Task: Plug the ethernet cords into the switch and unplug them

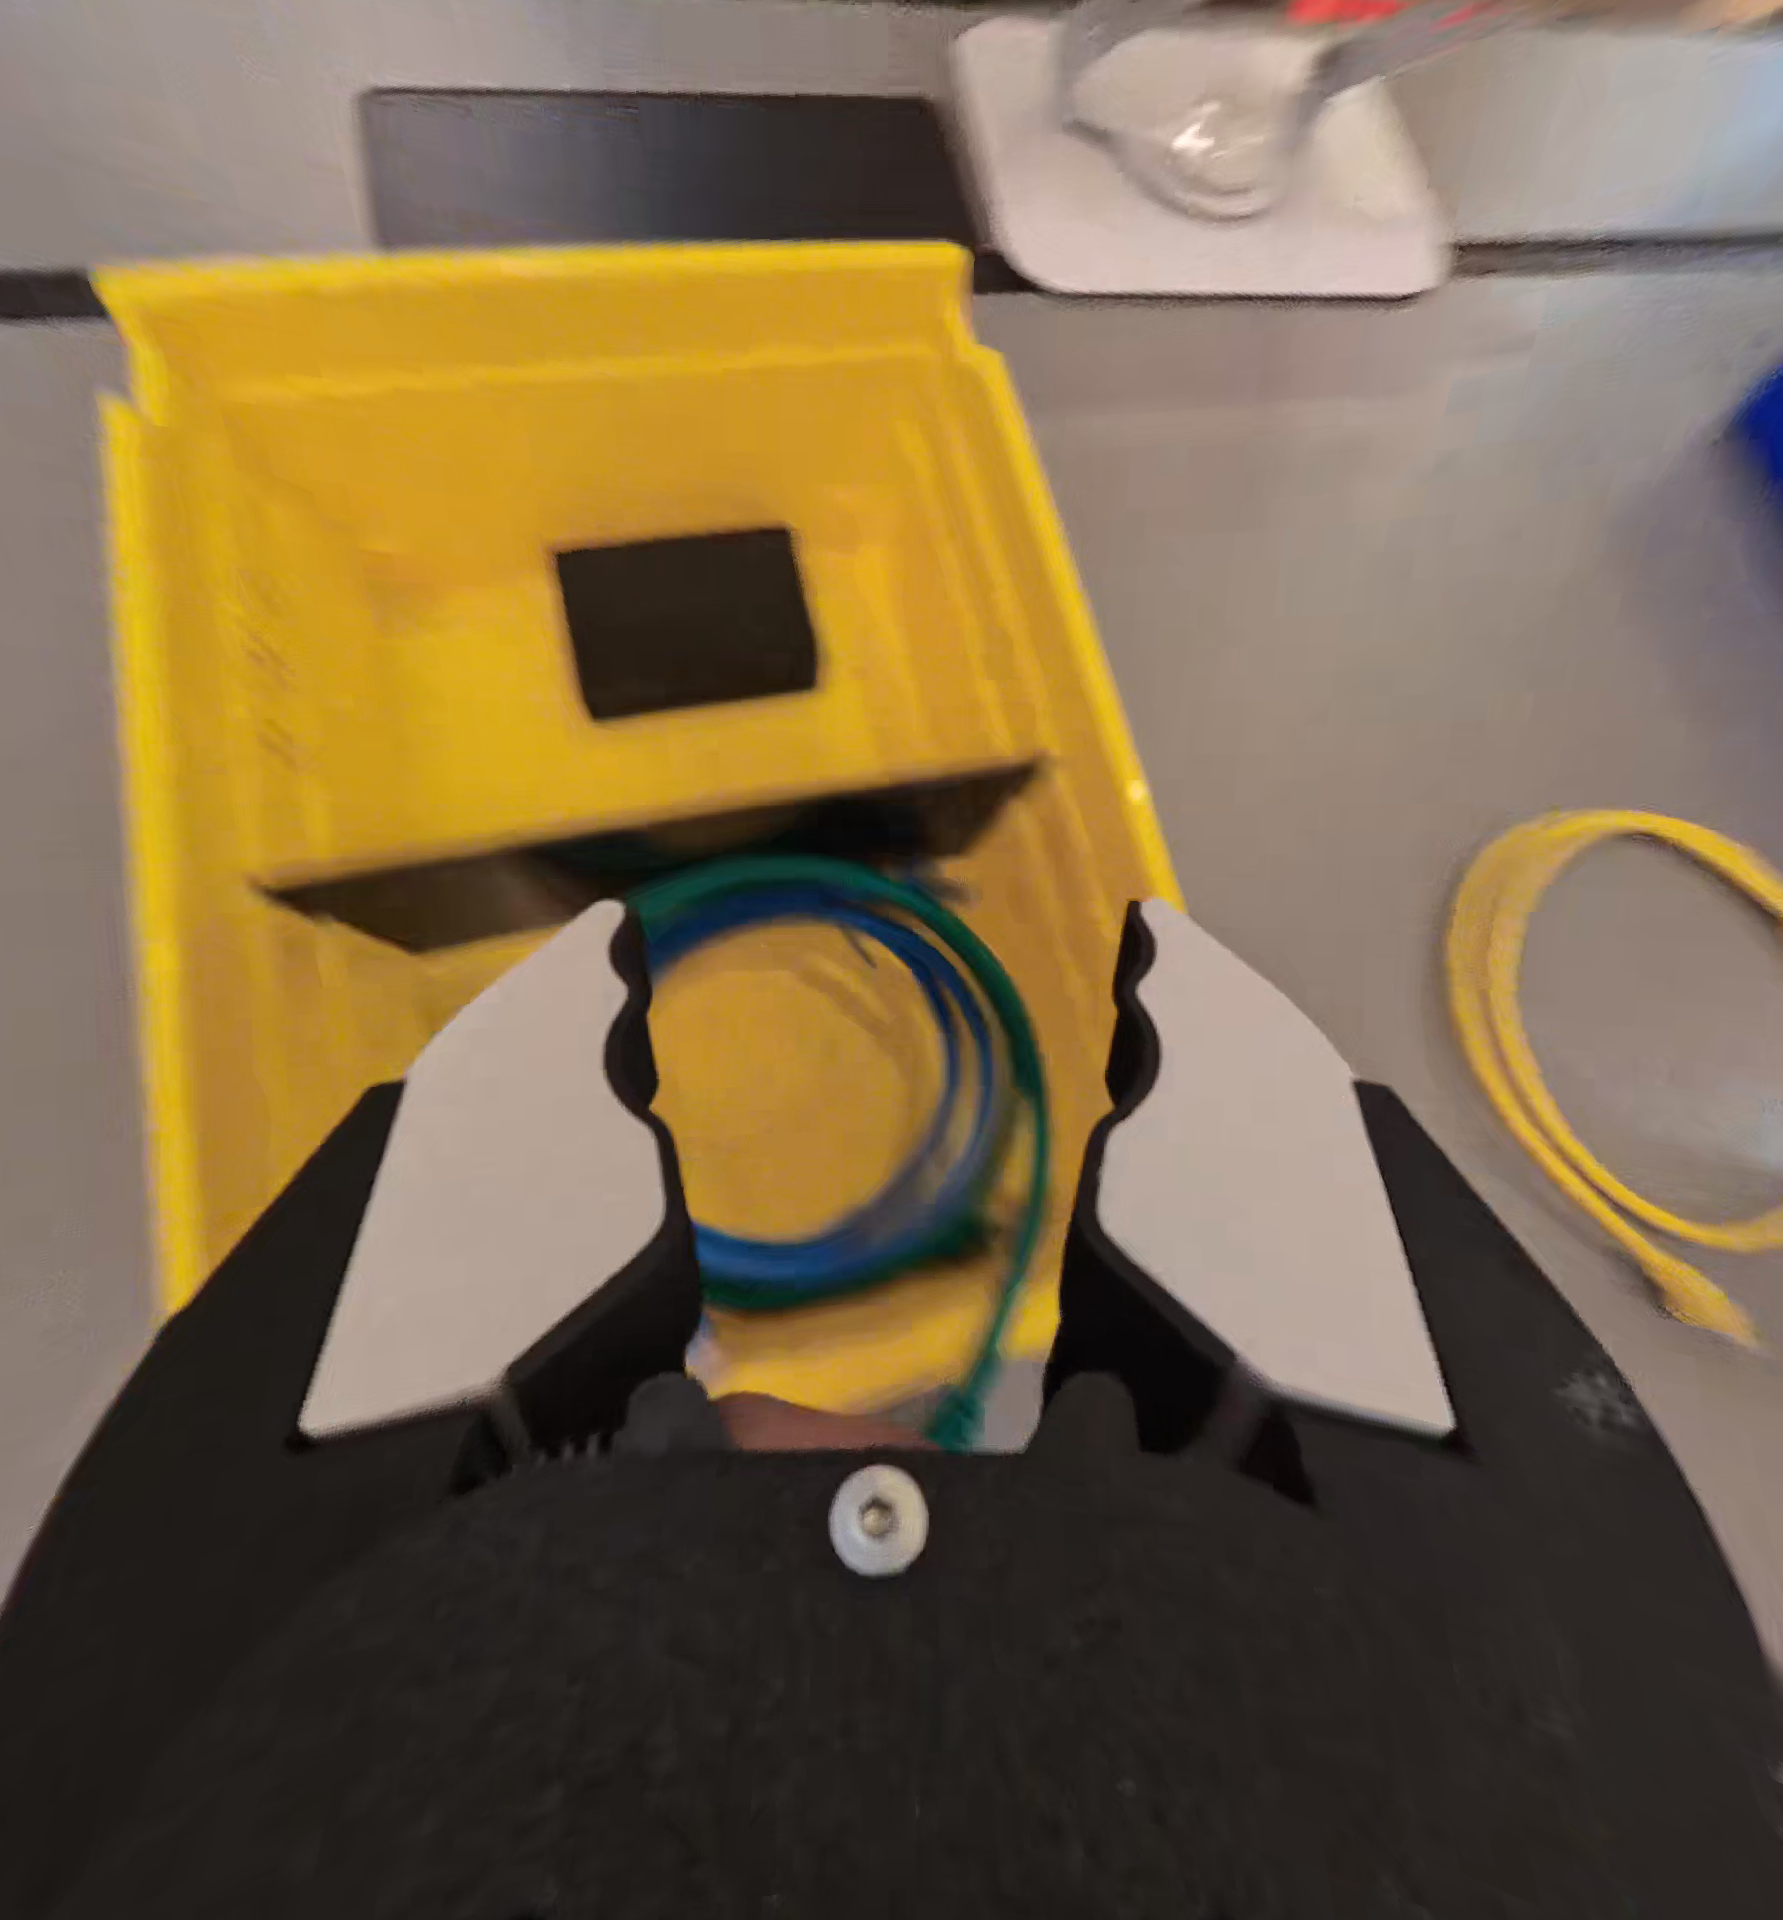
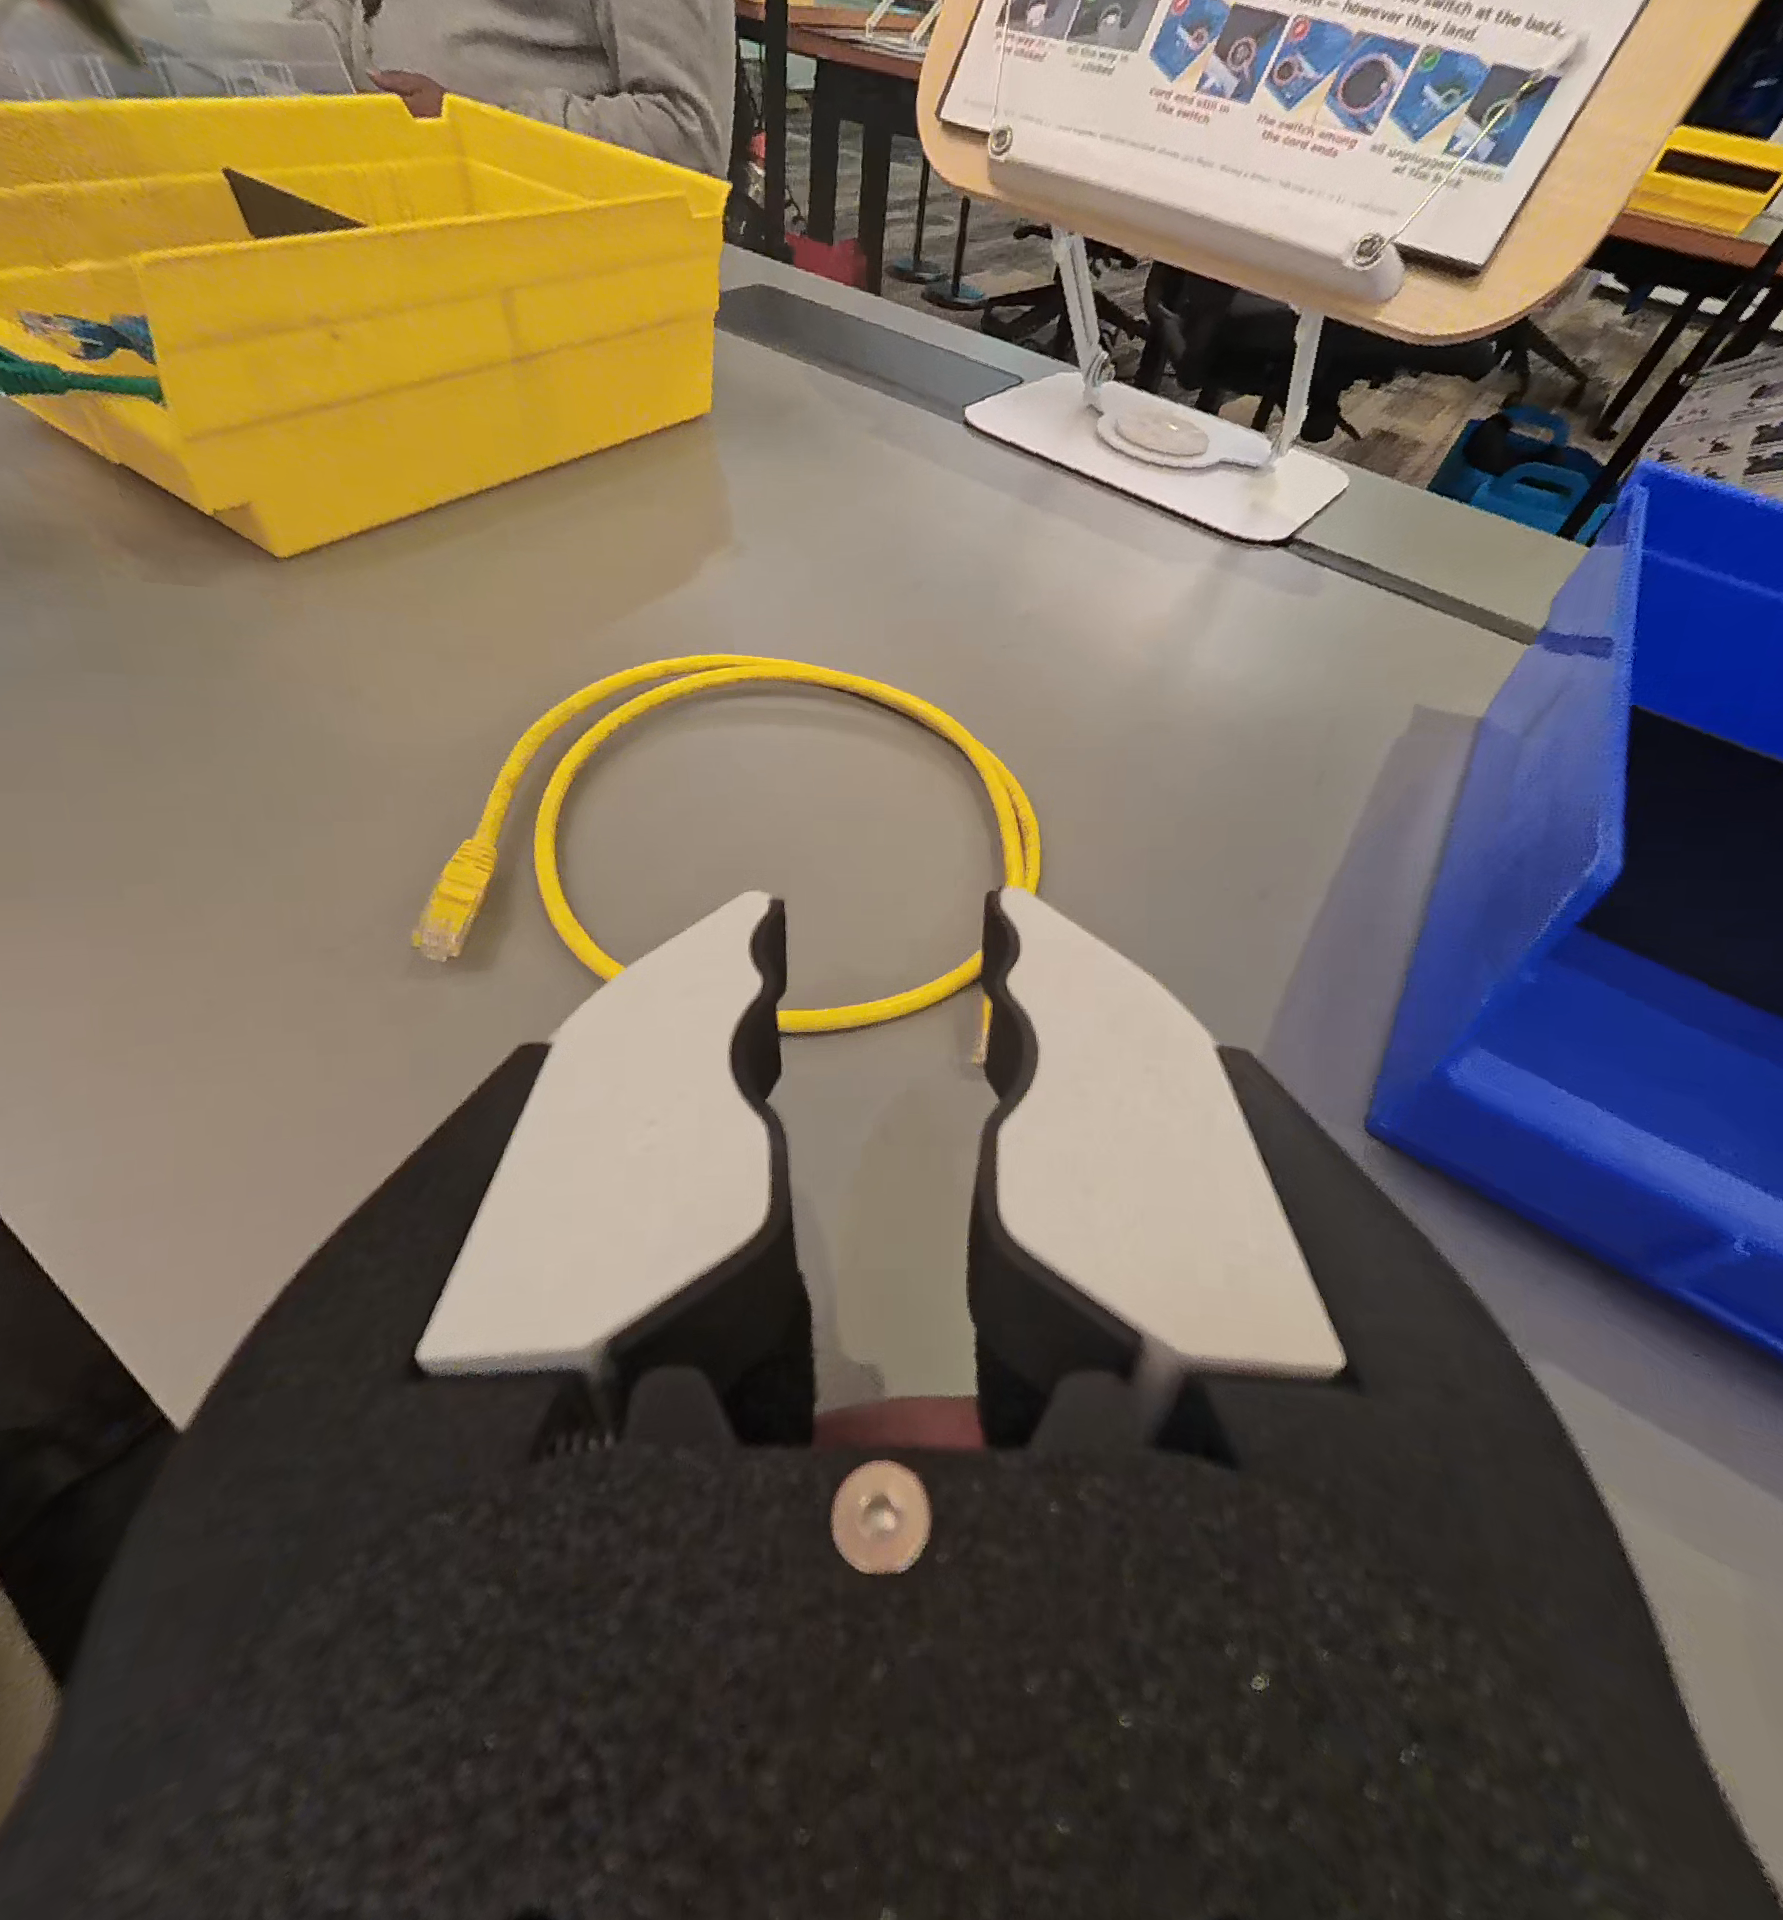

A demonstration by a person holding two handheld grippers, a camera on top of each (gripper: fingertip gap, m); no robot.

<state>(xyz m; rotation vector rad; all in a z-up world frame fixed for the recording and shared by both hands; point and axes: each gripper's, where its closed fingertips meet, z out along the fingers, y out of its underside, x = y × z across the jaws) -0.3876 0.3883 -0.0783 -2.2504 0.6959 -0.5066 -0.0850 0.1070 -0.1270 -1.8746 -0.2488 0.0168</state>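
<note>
Close in over the yellow bin [image 1: 243, 644], the left tongs [image 1: 876, 914] hang with their jaws spread wide and nothing between them. Straight below that gap lie a blue cord [image 1: 814, 1247] and a green cord [image 1: 1022, 1039], coiled together on the bin floor; the green one's plug trails toward the bin's near edge. Just past the coils a dark slot runs under a yellow divider, and beyond the divider a flat black box [image 1: 684, 618], likely the switch, rests on the bin's floor. This view is smeared by motion, so fine detail is lost.

On the grey tabletop [image 2: 243, 727] to the right, the right tongs [image 2: 882, 904] are parted too, more narrowly, and grip nothing. Right in front of them lies a yellow cord [image 2: 752, 665] in a loose loop, one plug [image 2: 456, 894] out to the left and the other end tucked just beside the right fingertip [image 2: 1032, 935]. A blue bin [image 2: 1593, 1039] sits at the right edge of the tabletop, its open side facing in. Farther back on the left stands the yellow bin, with green and blue plug ends poking out over its low front. Behind, a white stand [image 2: 1157, 457] props up an instruction sheet [image 2: 1282, 94], and a person in a grey top [image 2: 575, 62] is at the far side.
</note>
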